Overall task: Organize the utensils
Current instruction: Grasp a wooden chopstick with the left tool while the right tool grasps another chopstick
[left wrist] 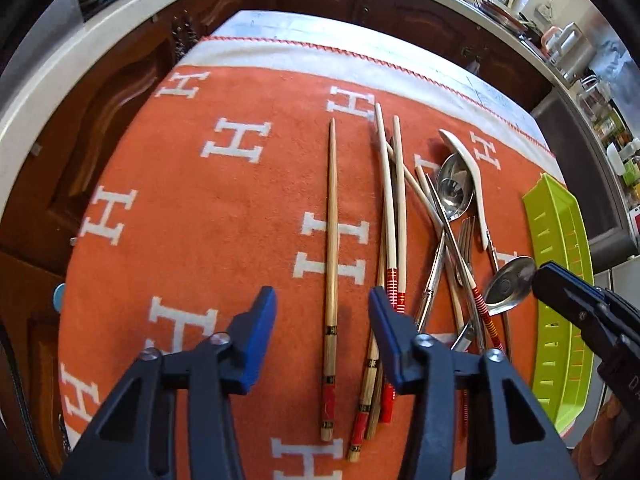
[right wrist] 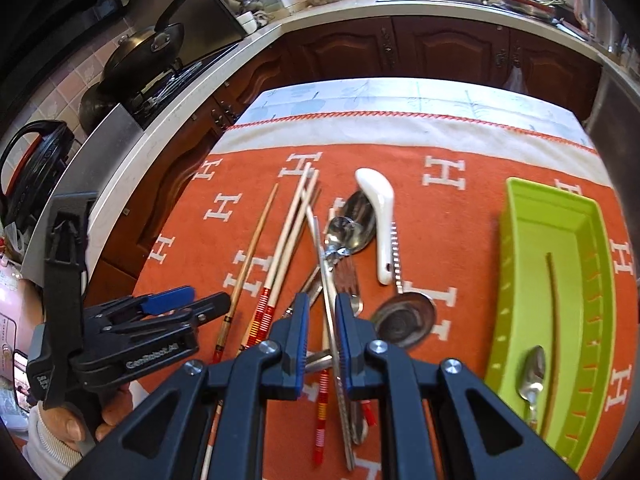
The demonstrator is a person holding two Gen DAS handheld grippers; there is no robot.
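Note:
A pile of utensils lies on the orange cloth: wooden chopsticks, red-banded chopsticks, metal spoons, a fork, a white ceramic spoon and a ladle-like spoon. My left gripper is open above a single wooden chopstick, and it also shows in the right wrist view. My right gripper stands half open around a metal chopstick, pads apart from it. The green tray holds one spoon.
The green tray sits at the cloth's right edge. Brown kitchen cabinets and a counter with a sink surround the table. A stove with pans stands at the far left.

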